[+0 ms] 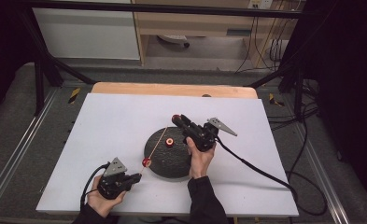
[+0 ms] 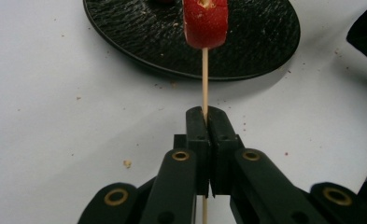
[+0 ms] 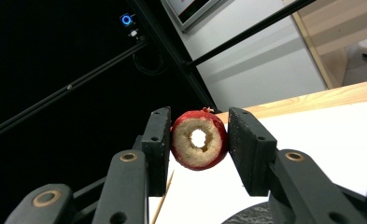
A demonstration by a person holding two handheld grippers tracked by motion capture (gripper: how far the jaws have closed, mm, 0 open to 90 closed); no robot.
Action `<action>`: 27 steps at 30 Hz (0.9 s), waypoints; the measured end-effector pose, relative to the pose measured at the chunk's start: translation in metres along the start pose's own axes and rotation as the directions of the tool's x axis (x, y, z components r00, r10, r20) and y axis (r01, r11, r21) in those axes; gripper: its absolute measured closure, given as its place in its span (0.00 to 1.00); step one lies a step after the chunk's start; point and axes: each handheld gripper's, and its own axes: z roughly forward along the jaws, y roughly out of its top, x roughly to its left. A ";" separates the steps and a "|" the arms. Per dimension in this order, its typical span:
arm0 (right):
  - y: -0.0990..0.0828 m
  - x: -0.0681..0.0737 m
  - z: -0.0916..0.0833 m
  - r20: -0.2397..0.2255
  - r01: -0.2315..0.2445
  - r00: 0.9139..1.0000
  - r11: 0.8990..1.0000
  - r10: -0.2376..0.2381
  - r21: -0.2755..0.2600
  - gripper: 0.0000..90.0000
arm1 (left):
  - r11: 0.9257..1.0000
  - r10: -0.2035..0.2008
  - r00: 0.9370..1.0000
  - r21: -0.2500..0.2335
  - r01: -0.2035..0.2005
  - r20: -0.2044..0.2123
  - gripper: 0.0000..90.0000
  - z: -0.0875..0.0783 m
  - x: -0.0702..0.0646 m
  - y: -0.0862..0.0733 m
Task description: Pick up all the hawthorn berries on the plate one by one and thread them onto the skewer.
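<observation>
The white worktop (image 1: pixel 125 121) carries a round black plate (image 1: pixel 169 156) near its middle, toward the near edge. One red cored slice (image 1: pixel 170 142) lies on the plate. The right tool (image 1: pixel 177 119), over the plate's far rim, is clamped on another ring slice (image 3: pixel 199 139). The left tool (image 2: pixel 204 122), close to the near edge, is pinched tight on a thin wooden skewer (image 2: pixel 204 84) with a threaded piece (image 2: pixel 205 23) already on it. Threading looks under way; next, the held ring's hole must meet the skewer's tip.

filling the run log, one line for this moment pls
left gripper shut on skewer | right gripper shut on red ring | plate
</observation>
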 end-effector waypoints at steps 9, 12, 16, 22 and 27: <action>-0.004 -0.004 0.005 -0.016 -0.037 0.999 0.999 0.036 -0.025 0.68 | 1.000 -0.027 0.999 -0.003 0.027 0.026 0.98 0.005 -0.005 0.003; -0.006 -0.004 0.005 -0.022 -0.046 0.999 0.998 0.045 -0.031 0.68 | 1.000 -0.030 0.999 -0.004 0.030 0.031 0.98 0.007 -0.007 0.004; -0.006 -0.004 0.005 -0.028 -0.054 0.998 0.998 0.053 -0.037 0.68 | 0.999 -0.032 0.999 -0.005 0.033 0.038 0.98 0.009 -0.009 0.005; -0.008 -0.004 0.005 -0.033 -0.048 0.998 0.998 0.047 -0.037 0.68 | 0.999 -0.038 0.998 -0.005 0.038 0.041 0.98 0.010 -0.011 0.005; -0.009 -0.003 0.005 -0.037 -0.049 0.998 0.998 0.048 -0.038 0.68 | 0.999 -0.044 0.998 -0.005 0.044 0.041 0.98 0.011 -0.011 0.005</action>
